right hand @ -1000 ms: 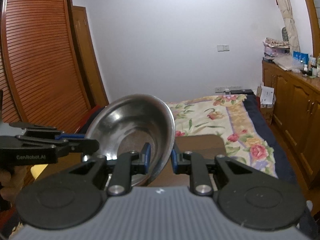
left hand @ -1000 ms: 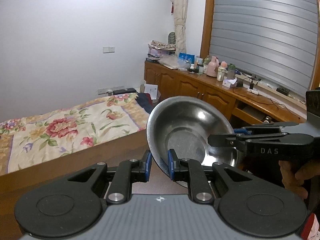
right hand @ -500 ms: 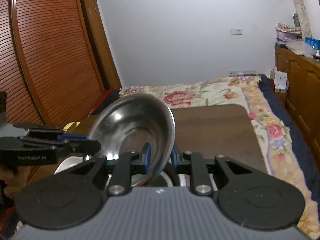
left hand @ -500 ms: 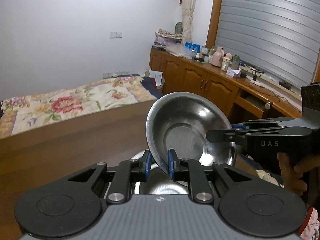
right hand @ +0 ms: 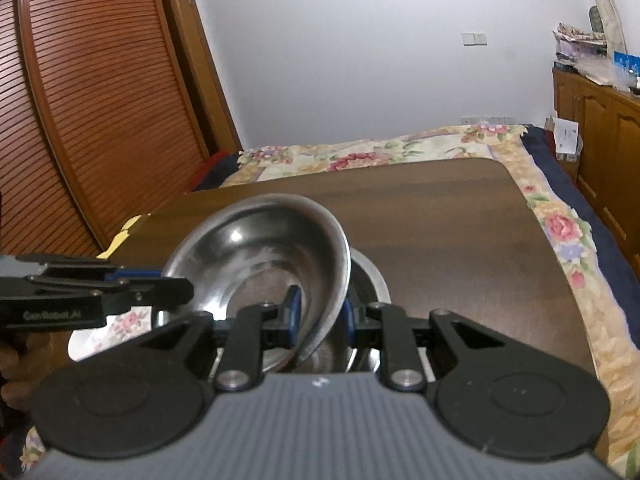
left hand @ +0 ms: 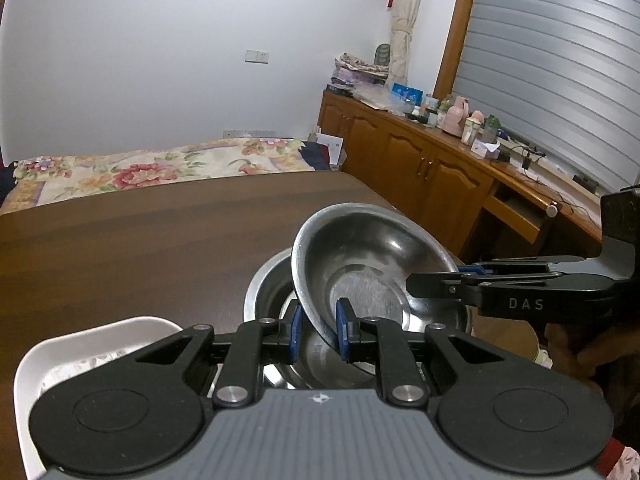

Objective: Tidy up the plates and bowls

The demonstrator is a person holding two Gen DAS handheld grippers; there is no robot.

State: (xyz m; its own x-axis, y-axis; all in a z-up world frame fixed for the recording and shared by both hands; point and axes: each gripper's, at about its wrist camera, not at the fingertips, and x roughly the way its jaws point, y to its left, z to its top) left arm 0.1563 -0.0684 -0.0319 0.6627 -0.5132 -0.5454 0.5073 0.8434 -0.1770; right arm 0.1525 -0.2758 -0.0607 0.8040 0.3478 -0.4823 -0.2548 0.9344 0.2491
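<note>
Grippers [left hand: 317, 330] [right hand: 320, 314] apparently pinch steel bowl [left hand: 372, 264].

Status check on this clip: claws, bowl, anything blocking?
Left claw and right claw both shut on opposite rims of the steel bowl. Bowl tilted, held just above a second steel bowl on the table. White dish alongside, not blocking.

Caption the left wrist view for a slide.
Both tools grip one steel bowl by its rim, above another steel bowl.
</note>
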